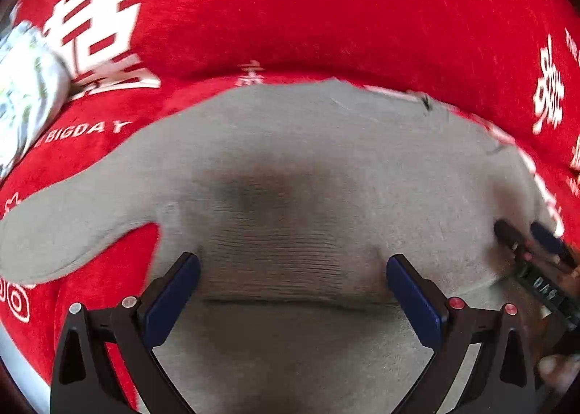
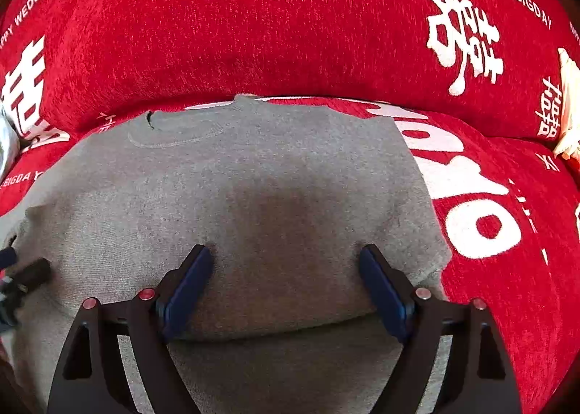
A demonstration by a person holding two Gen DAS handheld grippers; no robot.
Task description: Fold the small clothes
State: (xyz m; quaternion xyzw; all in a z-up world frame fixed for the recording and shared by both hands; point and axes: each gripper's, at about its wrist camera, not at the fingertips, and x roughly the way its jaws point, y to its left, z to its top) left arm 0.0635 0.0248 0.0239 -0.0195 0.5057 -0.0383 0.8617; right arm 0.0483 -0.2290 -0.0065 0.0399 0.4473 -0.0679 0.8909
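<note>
Partly cropped grey sweater; left tool, right tool both spread wide, empty.

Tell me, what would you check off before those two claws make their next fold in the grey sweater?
1. Left gripper open over the grey sweater: ok.
2. Right gripper open over the sweater: ok.
3. Right sleeve folded in, straight right edge: ok.
4. Left sleeve folded in: not ok, it sticks out onto the red cover.
5. Collar lying flat: ok.
6. Whether the pads touch the cloth: cannot tell.
</note>
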